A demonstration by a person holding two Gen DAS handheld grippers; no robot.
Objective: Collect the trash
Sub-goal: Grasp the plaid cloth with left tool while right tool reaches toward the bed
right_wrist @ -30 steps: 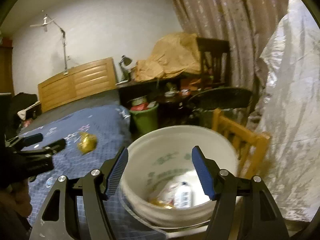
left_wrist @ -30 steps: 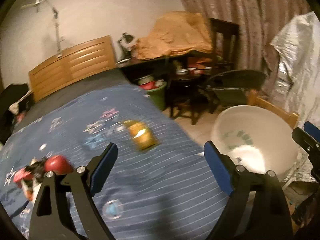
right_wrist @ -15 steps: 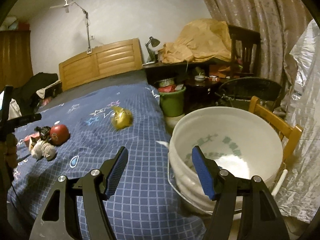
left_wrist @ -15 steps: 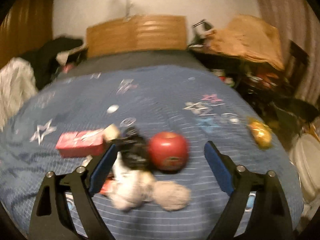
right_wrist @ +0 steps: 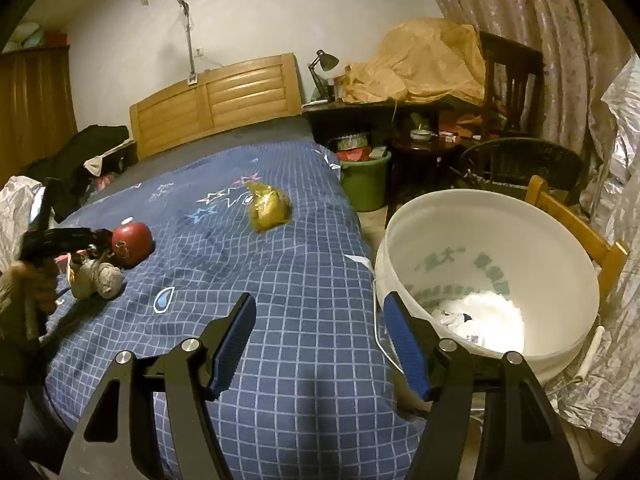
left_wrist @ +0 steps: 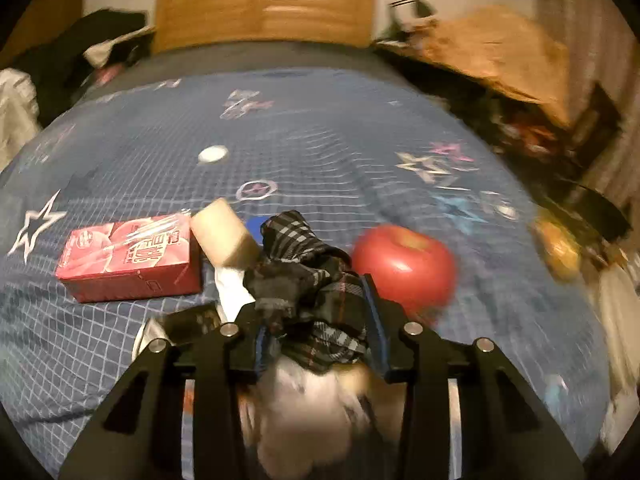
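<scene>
Your left gripper (left_wrist: 316,324) is closing on the dark plaid cloth (left_wrist: 308,272) — the bundle sits between both blue pads (left_wrist: 372,312), on the blue checked bedspread (right_wrist: 304,280) just beside the red apple (left_wrist: 404,264) and near the red box (left_wrist: 128,256). Your right gripper (right_wrist: 320,340) hangs released, nothing between its 2 fingers, beside the white bucket (right_wrist: 488,240) — the yellow bag (right_wrist: 270,208) lies farther up the bed.

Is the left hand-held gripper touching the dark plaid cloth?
Touching. In the left wrist view the closing left hand-held gripper has the plaid cloth bunched between its blue pads, which press against it on both sides.
</scene>
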